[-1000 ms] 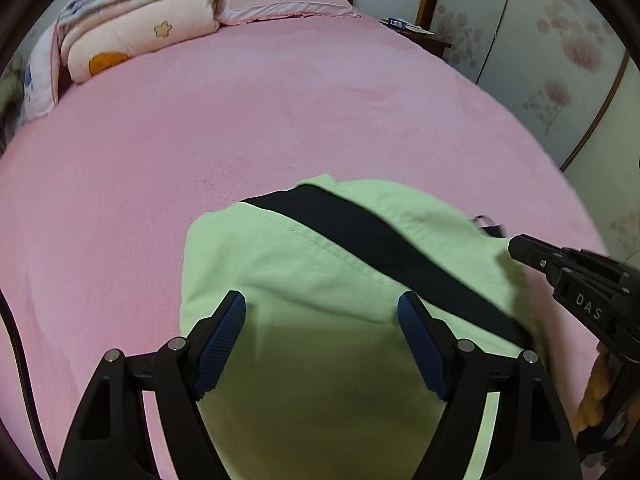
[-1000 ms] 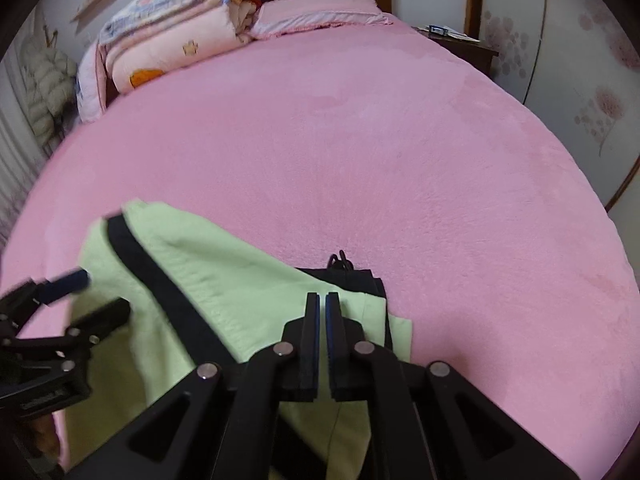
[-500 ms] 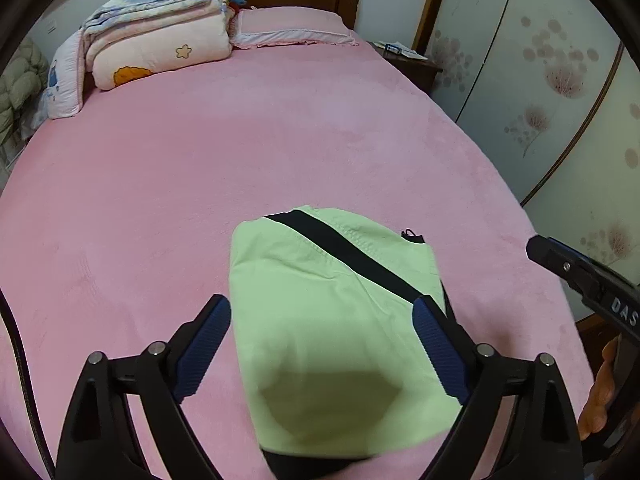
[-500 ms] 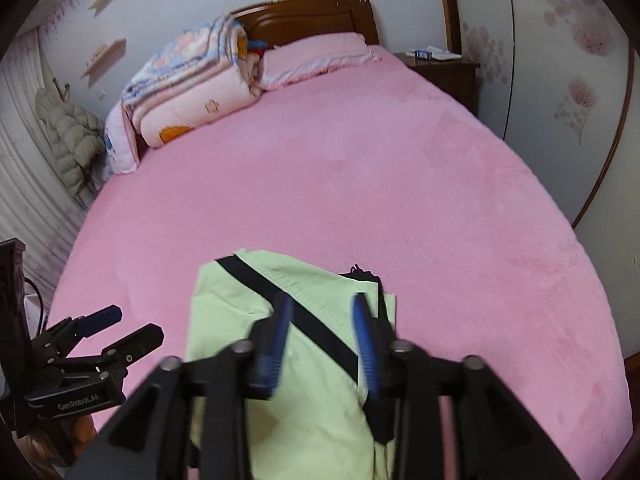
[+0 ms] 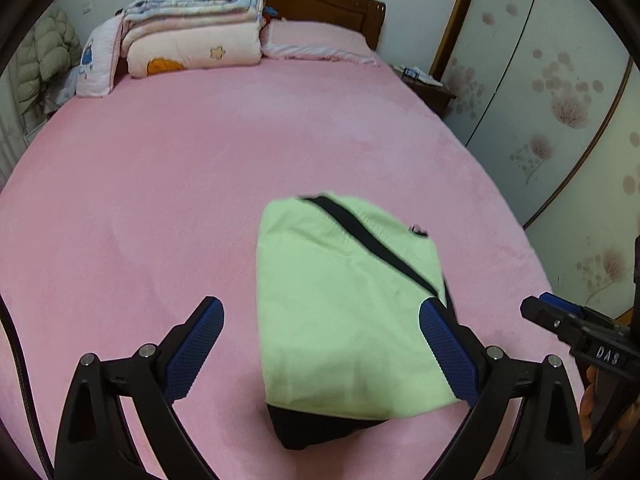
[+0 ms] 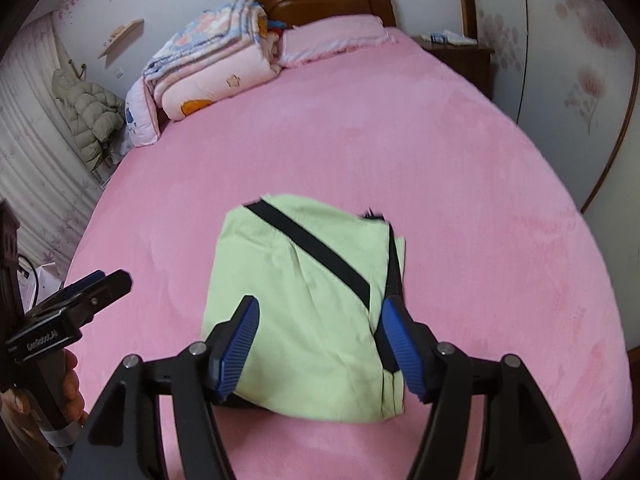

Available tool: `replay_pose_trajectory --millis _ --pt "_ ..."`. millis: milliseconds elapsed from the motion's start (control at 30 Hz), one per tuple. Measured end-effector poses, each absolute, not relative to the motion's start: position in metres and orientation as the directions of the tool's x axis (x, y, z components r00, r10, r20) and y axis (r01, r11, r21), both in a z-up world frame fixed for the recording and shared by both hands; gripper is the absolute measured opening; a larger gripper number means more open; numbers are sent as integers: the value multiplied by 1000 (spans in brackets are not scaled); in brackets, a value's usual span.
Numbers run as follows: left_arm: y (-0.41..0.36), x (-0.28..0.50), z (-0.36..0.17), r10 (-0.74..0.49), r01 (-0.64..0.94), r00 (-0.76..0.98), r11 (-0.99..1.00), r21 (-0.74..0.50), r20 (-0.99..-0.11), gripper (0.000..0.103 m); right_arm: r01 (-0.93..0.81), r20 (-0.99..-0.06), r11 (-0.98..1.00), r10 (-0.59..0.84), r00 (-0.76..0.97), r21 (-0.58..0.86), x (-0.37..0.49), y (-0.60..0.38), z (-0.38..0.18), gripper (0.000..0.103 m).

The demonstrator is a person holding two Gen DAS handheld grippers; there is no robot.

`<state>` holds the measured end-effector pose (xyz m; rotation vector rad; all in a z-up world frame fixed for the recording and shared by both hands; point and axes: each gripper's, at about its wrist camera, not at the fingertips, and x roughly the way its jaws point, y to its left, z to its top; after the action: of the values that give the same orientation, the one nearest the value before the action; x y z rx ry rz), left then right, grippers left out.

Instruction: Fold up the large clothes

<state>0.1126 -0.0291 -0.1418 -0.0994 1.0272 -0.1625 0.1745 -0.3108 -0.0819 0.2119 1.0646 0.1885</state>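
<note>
The green garment [image 5: 348, 312] lies folded in a compact bundle at lower centre on the pink bed [image 5: 160, 200]; the left gripper [image 5: 320, 344] and the right gripper [image 6: 320, 344] hang above it, jaws opening and empty, apparently releasing a finished fold.

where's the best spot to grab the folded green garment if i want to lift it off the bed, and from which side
Probably the thick near end of the folded green garment, where the black layer peeks out underneath. Come in low from the near side, so one finger slides under the whole stack on the pink bed. The flat top offers no ridge to pinch.
</note>
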Motion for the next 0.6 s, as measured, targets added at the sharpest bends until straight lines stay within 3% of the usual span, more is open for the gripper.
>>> replay_pose_trajectory --millis 167,300,600 --pt "-15 123 -205 -246 16 358 966 -257 -901 98 -17 -869 954 279 409 298 179 -324 -129 70" --pt "-10 135 -247 -263 -4 297 961 -277 -918 96 4 -884 944 308 351 331 189 -334 -171 76" --pt "5 169 -309 -302 -23 213 949 -314 -929 96 16 -857 888 439 270 459 224 -352 -242 77"
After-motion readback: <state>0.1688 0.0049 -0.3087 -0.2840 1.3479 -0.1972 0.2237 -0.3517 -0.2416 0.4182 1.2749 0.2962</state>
